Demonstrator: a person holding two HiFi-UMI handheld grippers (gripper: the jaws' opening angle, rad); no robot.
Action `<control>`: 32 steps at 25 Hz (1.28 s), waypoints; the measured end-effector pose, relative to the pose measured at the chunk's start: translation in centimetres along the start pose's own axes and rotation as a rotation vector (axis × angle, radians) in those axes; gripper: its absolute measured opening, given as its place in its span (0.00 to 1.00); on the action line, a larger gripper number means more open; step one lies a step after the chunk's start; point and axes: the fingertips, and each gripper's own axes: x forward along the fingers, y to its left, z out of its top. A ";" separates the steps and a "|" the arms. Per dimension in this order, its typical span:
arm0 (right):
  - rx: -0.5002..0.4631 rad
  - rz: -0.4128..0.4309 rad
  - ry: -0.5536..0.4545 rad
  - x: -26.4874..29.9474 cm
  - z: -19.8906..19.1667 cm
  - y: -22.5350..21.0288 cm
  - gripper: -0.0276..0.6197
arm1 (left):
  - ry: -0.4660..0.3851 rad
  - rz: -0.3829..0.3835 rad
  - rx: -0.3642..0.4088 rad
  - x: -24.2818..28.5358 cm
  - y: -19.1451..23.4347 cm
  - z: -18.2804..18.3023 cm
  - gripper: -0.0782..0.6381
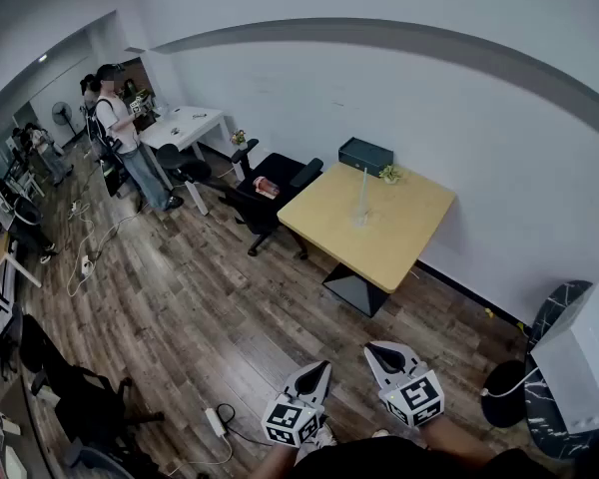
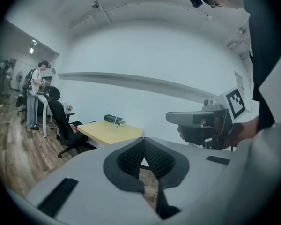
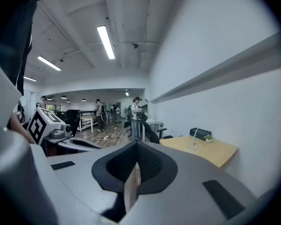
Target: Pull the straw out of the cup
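A clear cup [image 1: 361, 215] with a pale upright straw [image 1: 365, 186] stands on the square yellow table [image 1: 399, 242] against the white wall, well across the room from me. Both grippers are held low near my body, far from the table. My left gripper [image 1: 321, 369] is shut with nothing in it, and my right gripper [image 1: 377, 351] beside it is shut and empty too. The left gripper view shows the table [image 2: 103, 131] small in the distance over the shut left gripper [image 2: 144, 146]. In the right gripper view the cup [image 3: 194, 147] and straw [image 3: 195, 134] stand right of the shut right gripper [image 3: 137, 146].
A black office chair [image 1: 272, 186] stands at the table's left side. A dark box [image 1: 365, 154] and a small plant [image 1: 390, 174] sit at the table's far edge. A person [image 1: 125, 138] stands by a white desk [image 1: 185, 126]. A power strip [image 1: 217, 422] and cables lie on the wood floor. A white box [image 1: 584, 357] is at right.
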 end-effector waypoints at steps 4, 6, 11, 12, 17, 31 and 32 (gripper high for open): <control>0.005 -0.018 -0.007 -2.1 -0.4 -0.8 0.07 | -0.042 -0.034 -0.046 0.7 -3.2 1.2 0.13; 0.006 -0.027 -0.017 -2.9 -0.2 -1.2 0.07 | -0.039 -0.029 -0.015 0.7 -3.8 1.4 0.13; 0.007 -0.027 -0.042 -3.6 0.3 -1.2 0.07 | -0.046 -0.002 -0.020 -0.2 -2.9 1.8 0.13; 0.016 -0.009 -0.058 -3.6 0.5 -0.9 0.07 | -0.052 -0.003 -0.030 -0.4 -2.8 1.9 0.13; 0.017 -0.011 -0.112 -1.7 1.3 0.8 0.07 | -0.058 -0.015 -0.012 -0.7 -1.9 2.5 0.13; 0.009 -0.100 -0.202 2.7 3.9 1.9 0.48 | -0.061 -0.027 0.092 -2.9 5.0 3.9 0.13; 0.004 -0.117 -0.198 2.9 3.9 1.8 0.53 | -0.062 -0.031 0.092 -3.0 5.3 4.0 0.13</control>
